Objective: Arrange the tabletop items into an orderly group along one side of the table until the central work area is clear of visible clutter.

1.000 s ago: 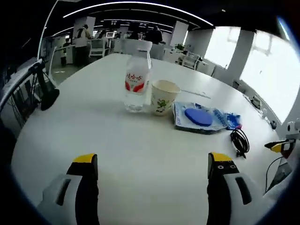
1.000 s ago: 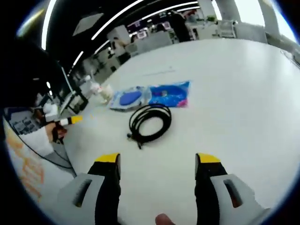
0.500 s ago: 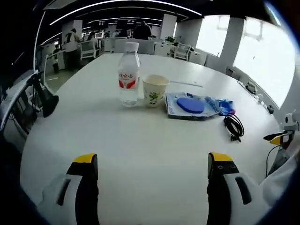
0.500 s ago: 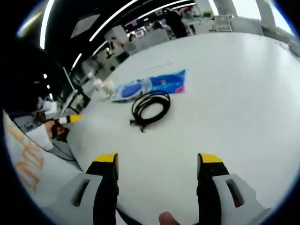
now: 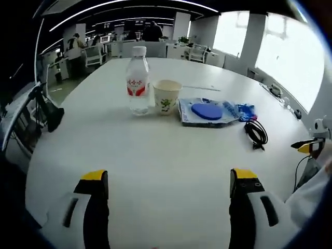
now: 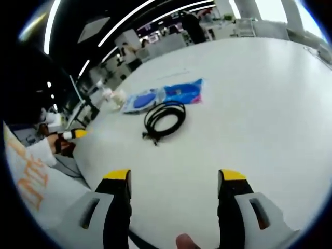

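A clear water bottle (image 5: 137, 81) with a red label stands upright on the white table (image 5: 155, 150), beside a paper cup (image 5: 166, 96). Right of them lies a blue plastic packet (image 5: 210, 112) and a coiled black cable (image 5: 255, 132). My left gripper (image 5: 168, 179) is open over bare table, well short of these items. In the right gripper view, the black cable (image 6: 163, 119) lies ahead with the blue packet (image 6: 163, 95) beyond it, and the bottle and cup (image 6: 113, 97) look small at far left. My right gripper (image 6: 175, 179) is open with nothing between its jaws.
The other gripper's yellow tip (image 5: 307, 147) shows at the table's right edge, and again as a yellow tip (image 6: 75, 134) at the left of the right gripper view. Chairs (image 5: 36, 111) stand along the left side. Desks and people fill the office (image 5: 124, 41) behind.
The left gripper view has pulled back, so the bottle, cup and packet look smaller and farther. The right gripper view has barely shifted. Nothing on the table has moved.
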